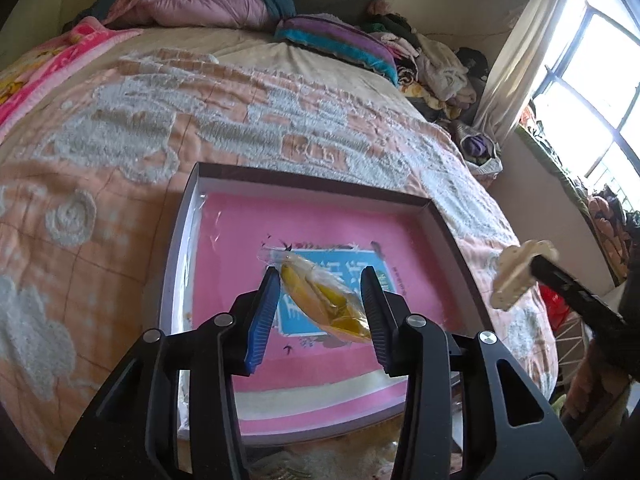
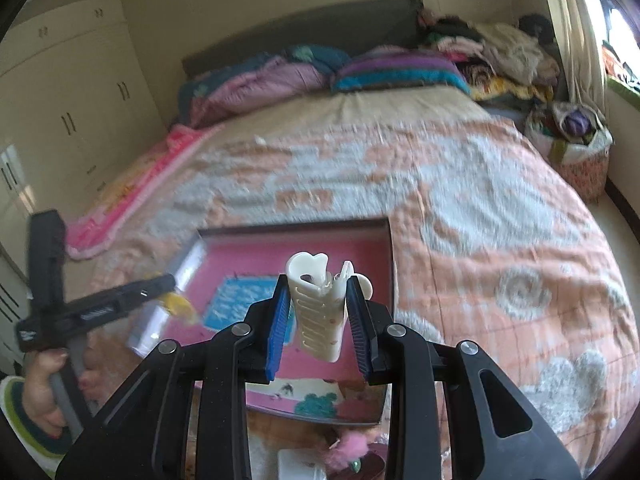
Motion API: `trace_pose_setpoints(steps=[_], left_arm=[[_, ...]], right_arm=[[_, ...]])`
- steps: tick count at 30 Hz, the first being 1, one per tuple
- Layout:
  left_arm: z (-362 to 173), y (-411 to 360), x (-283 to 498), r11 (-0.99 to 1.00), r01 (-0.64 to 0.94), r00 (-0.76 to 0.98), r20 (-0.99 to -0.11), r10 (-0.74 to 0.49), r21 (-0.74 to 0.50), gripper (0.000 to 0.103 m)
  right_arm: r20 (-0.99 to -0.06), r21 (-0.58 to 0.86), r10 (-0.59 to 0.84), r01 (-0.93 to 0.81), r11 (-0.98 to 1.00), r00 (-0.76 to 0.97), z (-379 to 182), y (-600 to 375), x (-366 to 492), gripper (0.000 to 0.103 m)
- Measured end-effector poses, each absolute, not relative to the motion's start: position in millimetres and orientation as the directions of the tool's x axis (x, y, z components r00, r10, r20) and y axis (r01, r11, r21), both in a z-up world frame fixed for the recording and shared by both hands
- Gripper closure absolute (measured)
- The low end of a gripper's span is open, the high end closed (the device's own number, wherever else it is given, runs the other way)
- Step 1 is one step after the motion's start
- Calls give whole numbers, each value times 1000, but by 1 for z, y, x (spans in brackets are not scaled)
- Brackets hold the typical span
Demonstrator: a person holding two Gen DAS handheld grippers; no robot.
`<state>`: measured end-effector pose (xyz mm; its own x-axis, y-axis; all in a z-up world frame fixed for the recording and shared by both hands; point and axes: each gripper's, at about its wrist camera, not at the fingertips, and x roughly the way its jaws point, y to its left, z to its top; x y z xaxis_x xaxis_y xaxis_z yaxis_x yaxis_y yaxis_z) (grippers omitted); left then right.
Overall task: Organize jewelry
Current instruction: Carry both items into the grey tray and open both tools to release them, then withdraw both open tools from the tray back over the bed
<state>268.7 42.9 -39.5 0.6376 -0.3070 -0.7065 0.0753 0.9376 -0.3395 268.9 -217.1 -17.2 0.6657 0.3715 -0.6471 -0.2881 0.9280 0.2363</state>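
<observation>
A shallow dark-rimmed box [image 1: 312, 184] with a pink printed lining lies on the bed. My left gripper [image 1: 320, 276] hangs over its middle, shut on a yellow piece in a clear plastic bag [image 1: 320, 304] that slants between the blue pads. In the right wrist view my right gripper [image 2: 318, 280] is shut on a cream hair claw clip [image 2: 316, 312], held upright above the box [image 2: 296, 228]. The clip [image 1: 516, 276] also shows at the right edge of the left wrist view. The left gripper [image 2: 168, 284] with the yellow piece [image 2: 180, 304] enters from the left, held by a hand [image 2: 44, 392].
The orange bedspread [image 1: 120, 140] with white tufted patterns surrounds the box. Folded blankets and a striped pillow [image 1: 336, 40] lie at the headboard, and clothes [image 2: 500, 56] pile at the far right. A basket [image 2: 580, 152] stands by the window. A pink fluffy item [image 2: 348, 448] lies just below the box.
</observation>
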Motion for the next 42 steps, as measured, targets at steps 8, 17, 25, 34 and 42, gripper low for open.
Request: trace_pose_setpoints(steps=[8, 17, 25, 34, 42], left_arm=[[-42, 47, 258, 950, 72, 639, -718, -277, -303, 66], [-20, 57, 232, 951, 48, 690, -678, -252, -305, 42], [8, 56, 200, 963, 27, 746, -636, -197, -268, 15], [44, 47, 164, 977, 20, 800, -583, -143, -212, 9], [64, 36, 138, 980, 56, 820, -551, -153, -188, 9]], right_arm=[[-727, 185, 309, -258, 948, 614, -53, -207, 276, 76], [-704, 228, 327, -236, 945, 630, -50, -215, 263, 43], [-592, 258, 350, -241, 936, 725, -3, -239, 219, 20], [-478, 256, 338, -240, 936, 811, 46, -266, 163, 8], [-410, 264, 347, -254, 930, 844, 74, -279, 125, 8]])
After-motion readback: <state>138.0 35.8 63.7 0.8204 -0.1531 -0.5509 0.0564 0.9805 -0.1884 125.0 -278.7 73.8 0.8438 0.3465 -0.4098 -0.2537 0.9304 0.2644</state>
